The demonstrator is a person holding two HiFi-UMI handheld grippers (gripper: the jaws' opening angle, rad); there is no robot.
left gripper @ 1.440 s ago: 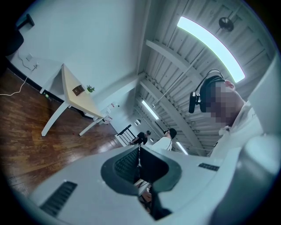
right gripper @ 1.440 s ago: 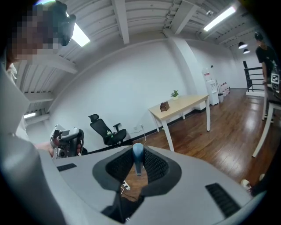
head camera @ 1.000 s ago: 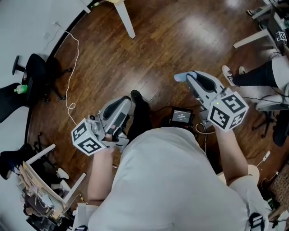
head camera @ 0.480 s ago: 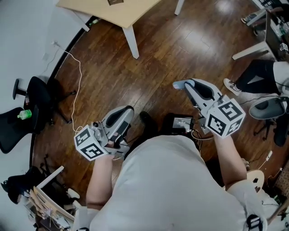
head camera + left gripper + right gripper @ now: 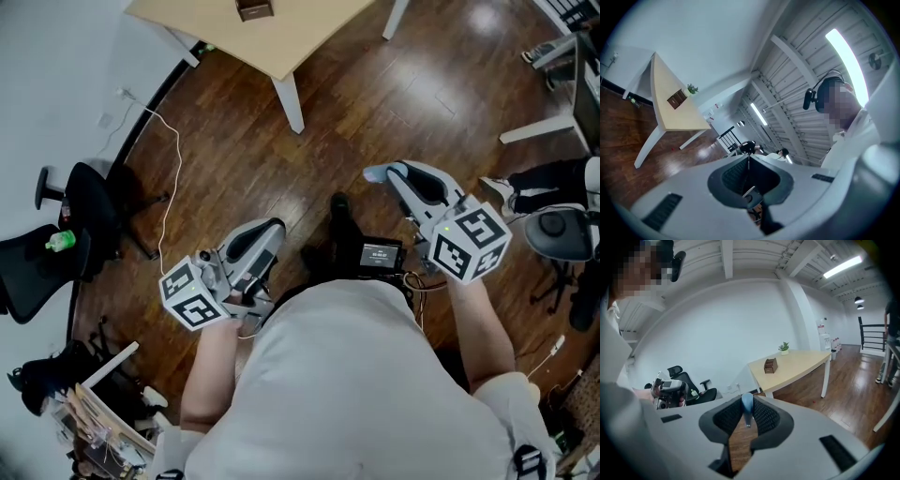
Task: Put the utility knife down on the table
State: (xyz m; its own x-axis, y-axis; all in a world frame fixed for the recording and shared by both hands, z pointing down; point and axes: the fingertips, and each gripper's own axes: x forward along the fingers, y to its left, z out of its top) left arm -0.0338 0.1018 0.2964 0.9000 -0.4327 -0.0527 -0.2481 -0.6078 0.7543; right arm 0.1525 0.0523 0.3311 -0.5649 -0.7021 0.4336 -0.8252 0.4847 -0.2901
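Our right gripper clamps the utility knife; our left gripper's jaws meet. Across the floor stands the table; its plant shows in the right gripper view, not the head view.

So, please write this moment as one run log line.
right gripper: shut on utility knife | left gripper: shut, empty | table: ahead, apart | placing: not yet done

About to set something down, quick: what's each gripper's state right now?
Left gripper: shut, nothing held.
Right gripper: shut on the utility knife.
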